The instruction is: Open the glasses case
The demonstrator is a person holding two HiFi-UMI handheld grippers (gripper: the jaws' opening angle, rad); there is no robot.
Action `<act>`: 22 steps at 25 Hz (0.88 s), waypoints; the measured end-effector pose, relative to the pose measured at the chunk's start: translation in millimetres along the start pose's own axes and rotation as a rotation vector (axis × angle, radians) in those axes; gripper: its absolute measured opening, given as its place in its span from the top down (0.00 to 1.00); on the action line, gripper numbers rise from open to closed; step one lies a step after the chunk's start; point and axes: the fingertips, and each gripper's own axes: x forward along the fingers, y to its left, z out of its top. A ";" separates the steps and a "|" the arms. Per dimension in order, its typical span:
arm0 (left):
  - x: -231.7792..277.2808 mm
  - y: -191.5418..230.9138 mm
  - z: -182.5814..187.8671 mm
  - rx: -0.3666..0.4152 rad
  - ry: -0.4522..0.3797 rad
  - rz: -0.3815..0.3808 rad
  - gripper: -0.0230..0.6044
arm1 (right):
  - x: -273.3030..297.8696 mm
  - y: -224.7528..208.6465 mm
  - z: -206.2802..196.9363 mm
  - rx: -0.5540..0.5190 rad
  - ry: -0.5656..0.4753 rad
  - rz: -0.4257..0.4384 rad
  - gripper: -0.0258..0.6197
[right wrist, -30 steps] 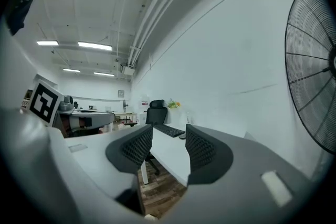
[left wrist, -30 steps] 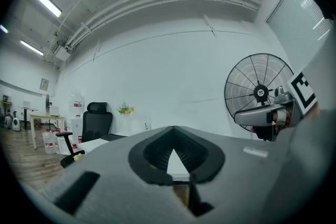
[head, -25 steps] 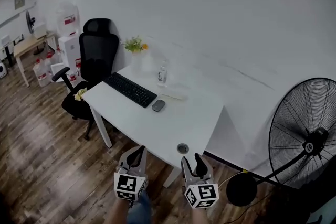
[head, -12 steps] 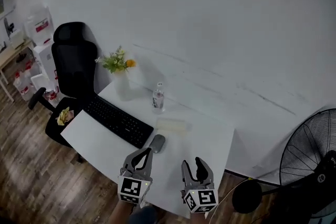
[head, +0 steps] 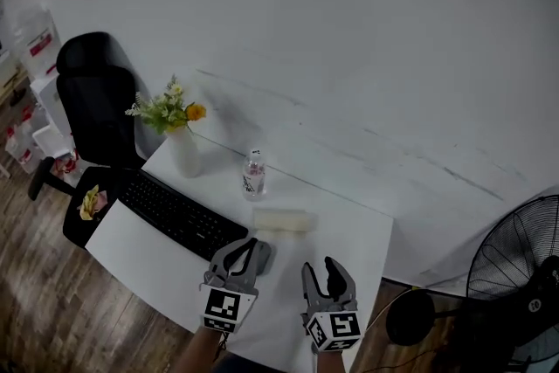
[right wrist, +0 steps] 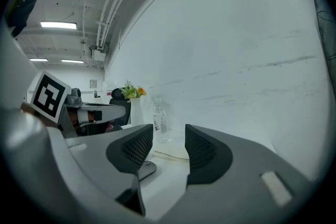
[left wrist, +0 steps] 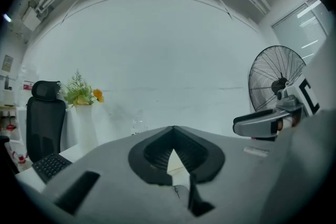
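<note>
Glasses case: a pale oblong lying flat on the white desk. It sits just in front of the water bottle and off the right end of the keyboard. No raised lid shows, and neither gripper touches it.

Left gripper: held low over the desk's near edge. In the left gripper view its jaws meet at the tips, with only a small triangular gap behind them and nothing caught there.

Right gripper: held beside the left one, nearer the desk's right end. In the right gripper view its jaws stand apart and hold nothing. The glasses case shows through the gap, farther along the desk.

Mouse: dark, on the desk just beside the left gripper's jaws. It lies between the keyboard and the glasses case.

Vase of flowers: white and upright, at the desk's back left corner.

Office chair: black, standing left of the desk.

Pedestal fan: on the floor to the right, well apart from the desk.
</note>
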 end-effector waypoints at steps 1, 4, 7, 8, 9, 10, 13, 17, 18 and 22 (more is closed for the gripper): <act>5.1 0.8 -0.9 -0.001 0.008 -0.004 0.95 | 4.5 -2.1 0.6 -0.005 0.005 0.002 0.67; 19.8 3.2 -7.7 -0.004 0.035 -0.010 0.95 | 20.7 -9.0 0.0 -0.031 0.027 0.016 0.67; 32.3 4.4 -16.4 -0.015 0.055 -0.010 0.95 | 37.4 -13.5 -4.3 -0.068 0.064 0.043 0.67; 36.7 4.8 -19.2 -0.020 0.061 -0.009 0.95 | 43.7 -14.8 -6.3 -0.088 0.081 0.055 0.67; 41.3 5.2 -21.4 -0.027 0.065 -0.008 0.95 | 50.5 -16.0 -8.8 -0.115 0.100 0.069 0.67; 45.8 5.4 -23.3 -0.034 0.068 -0.007 0.95 | 57.6 -17.1 -11.8 -0.145 0.122 0.085 0.67; 58.4 5.4 -28.4 -0.039 0.077 -0.009 0.95 | 78.9 -18.8 -24.9 -0.257 0.196 0.144 0.68; 72.9 6.8 -38.3 -0.052 0.099 -0.012 0.95 | 105.5 -15.4 -43.6 -0.487 0.313 0.246 0.68; 76.2 7.9 -40.7 -0.056 0.104 -0.011 0.95 | 111.8 -15.2 -49.5 -0.553 0.346 0.274 0.68; 86.5 11.9 -49.7 -0.073 0.118 -0.007 0.95 | 132.1 -13.4 -76.6 -0.818 0.474 0.398 0.68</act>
